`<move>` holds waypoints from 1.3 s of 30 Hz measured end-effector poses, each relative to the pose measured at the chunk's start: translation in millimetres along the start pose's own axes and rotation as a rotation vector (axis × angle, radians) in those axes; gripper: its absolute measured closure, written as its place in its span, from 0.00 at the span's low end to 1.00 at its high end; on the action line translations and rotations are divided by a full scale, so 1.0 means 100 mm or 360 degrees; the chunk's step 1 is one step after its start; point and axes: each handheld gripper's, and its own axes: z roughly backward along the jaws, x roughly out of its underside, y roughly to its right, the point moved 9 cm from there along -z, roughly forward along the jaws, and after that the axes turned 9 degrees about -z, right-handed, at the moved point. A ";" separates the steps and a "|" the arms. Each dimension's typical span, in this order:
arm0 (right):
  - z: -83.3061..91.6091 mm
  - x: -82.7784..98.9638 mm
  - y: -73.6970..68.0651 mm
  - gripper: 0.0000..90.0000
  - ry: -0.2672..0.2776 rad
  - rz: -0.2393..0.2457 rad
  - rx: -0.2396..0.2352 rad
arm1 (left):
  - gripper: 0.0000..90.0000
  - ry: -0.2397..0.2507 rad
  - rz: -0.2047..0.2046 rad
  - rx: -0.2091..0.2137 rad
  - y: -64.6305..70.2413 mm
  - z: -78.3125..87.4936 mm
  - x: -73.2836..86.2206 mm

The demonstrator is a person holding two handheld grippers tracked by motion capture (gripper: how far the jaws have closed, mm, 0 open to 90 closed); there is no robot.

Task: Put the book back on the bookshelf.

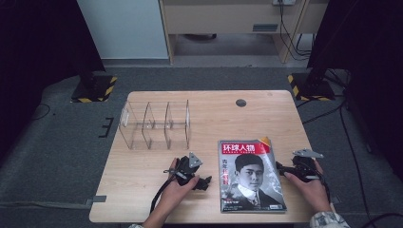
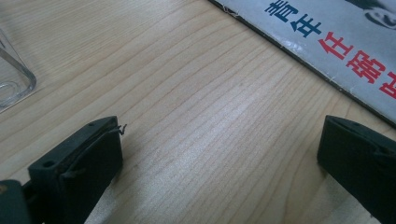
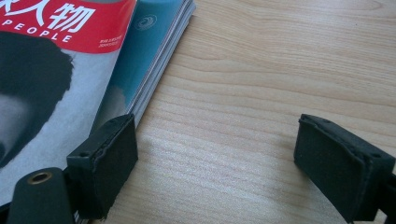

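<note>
Left gripper: my black two-jaw left gripper (image 1: 203, 182) rests low on the pale wooden table (image 1: 142, 190), jaws spread wide with only bare wood between them.
Left hand: I see the person's left hand (image 1: 178, 187) wrapped around the body, the grey three-cornered plate on top, cable trailing back toward the near edge.
Right gripper: my black two-jaw right gripper (image 1: 280, 167) is also spread wide and grips nothing; in its own view one jaw sits at the magazine's page edge, the other over bare wood.
Right hand: the right hand (image 1: 311, 187) holds it from the near side.
Magazine: the glossy magazine with a red title band and a black-and-white portrait cover (image 1: 250, 175) lies flat between my two grippers, just beyond the left jaws and touching or nearly touching the right ones; I cannot tell which.
Organizer: a clear acrylic rack with upright dividers (image 1: 154, 124) stands ahead of the left gripper, apart from it.
</note>
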 end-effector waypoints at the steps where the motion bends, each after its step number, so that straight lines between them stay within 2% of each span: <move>1: 0.00 0.00 0.00 0.15 0.0000 0.0000 0.0000 | 0.00 0.0000 0.0000 0.0000 0.00 0.00 0.00; 8: 0.00 0.00 0.00 0.15 -0.0001 0.0000 -0.0002 | 0.00 0.0001 0.0004 -0.0001 0.00 0.01 0.00; 10: 0.00 0.00 0.00 0.15 -0.0002 -0.0001 -0.0005 | 0.03 0.0008 0.0008 0.0004 0.02 0.02 -0.01; 14: 0.01 0.00 0.00 0.15 -0.0011 -0.0031 -0.0018 | 0.04 0.0030 0.0006 0.0026 0.07 0.04 -0.06; 16: 0.06 -0.05 0.03 0.17 -0.0020 -0.0084 -0.0029 | 0.04 0.0058 0.0003 0.0037 0.13 0.06 -0.11; 17: 0.06 -0.05 0.03 0.17 -0.0020 -0.0084 -0.0029 | 0.05 0.0058 0.0003 0.0037 0.13 0.06 -0.11; 18: 0.11 -0.12 0.04 0.20 0.0036 -0.0079 -0.0023 | 0.05 0.0074 0.0012 0.0052 0.17 0.07 -0.13; 19: 0.11 -0.12 0.04 0.20 0.0036 -0.0079 -0.0023 | 0.05 0.0074 0.0012 0.0052 0.17 0.07 -0.13; 21: 0.20 -0.19 0.00 0.25 0.0094 -0.0071 -0.0038 | 0.06 0.0086 0.0030 0.0068 0.21 0.08 -0.16; 24: 0.26 -0.25 -0.10 0.34 0.0131 -0.0023 -0.0115 | 0.08 0.0142 0.0013 0.0153 0.35 0.12 -0.24; 26: 0.27 -0.25 -0.13 0.36 0.0130 -0.0011 -0.0144 | 0.10 0.0153 0.0000 0.0169 0.38 0.12 -0.25; 27: 0.26 -0.23 -0.22 0.39 0.0106 0.0026 -0.0207 | 0.13 0.0176 -0.0021 0.0198 0.47 0.14 -0.29; 29: 0.25 -0.23 -0.25 0.39 0.0102 0.0046 -0.0217 | 0.14 0.0176 -0.0039 0.0220 0.52 0.14 -0.29; 30: 0.24 -0.22 -0.32 0.38 0.0084 0.0075 -0.0249 | 0.21 0.0171 -0.0062 0.0232 0.56 0.15 -0.30; 32: 0.23 -0.22 -0.36 0.37 0.0078 0.0076 -0.0268 | 0.23 0.0173 -0.0100 0.0248 0.65 0.15 -0.31; 33: 0.19 -0.21 -0.41 0.33 0.0061 0.0107 -0.0279 | 0.28 0.0162 -0.0118 0.0243 0.70 0.14 -0.31; 35: 0.12 -0.20 -0.45 0.29 0.0033 0.0110 -0.0283 | 0.30 0.0143 -0.0154 0.0233 0.73 0.12 -0.30; 37: 0.09 -0.19 -0.46 0.28 0.0019 0.0120 -0.0289 | 0.32 0.0147 -0.0148 0.0240 0.74 0.12 -0.30; 39: -0.01 -0.16 -0.47 0.22 -0.0043 0.0124 -0.0284 | 0.34 0.0146 -0.0133 0.0280 0.78 0.09 -0.31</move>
